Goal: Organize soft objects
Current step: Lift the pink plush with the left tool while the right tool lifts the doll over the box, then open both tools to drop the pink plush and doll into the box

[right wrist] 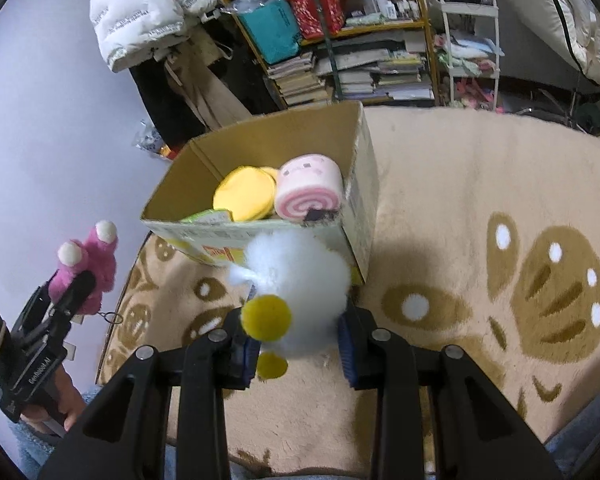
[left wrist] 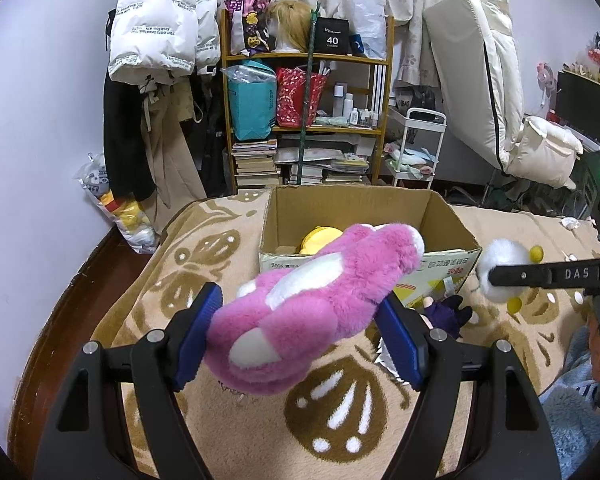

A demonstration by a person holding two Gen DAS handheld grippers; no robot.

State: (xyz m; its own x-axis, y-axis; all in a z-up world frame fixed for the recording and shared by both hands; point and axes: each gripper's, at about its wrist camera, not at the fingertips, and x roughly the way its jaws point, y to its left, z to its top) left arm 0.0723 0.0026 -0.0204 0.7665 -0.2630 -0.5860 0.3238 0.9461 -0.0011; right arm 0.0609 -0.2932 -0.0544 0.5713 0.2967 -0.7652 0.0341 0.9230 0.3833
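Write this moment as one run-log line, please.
left gripper: holds pink plush | right gripper: holds white plush | cardboard box: ahead, open

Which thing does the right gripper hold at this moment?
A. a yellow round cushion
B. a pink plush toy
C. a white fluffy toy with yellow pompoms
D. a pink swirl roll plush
C: in the right wrist view the right gripper has its jaws closed on the white fluffy toy, while the pink plush toy sits in the left gripper and the other two lie in the cardboard box.

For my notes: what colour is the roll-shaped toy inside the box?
Pink and white roll toy, clearest in right wrist view.
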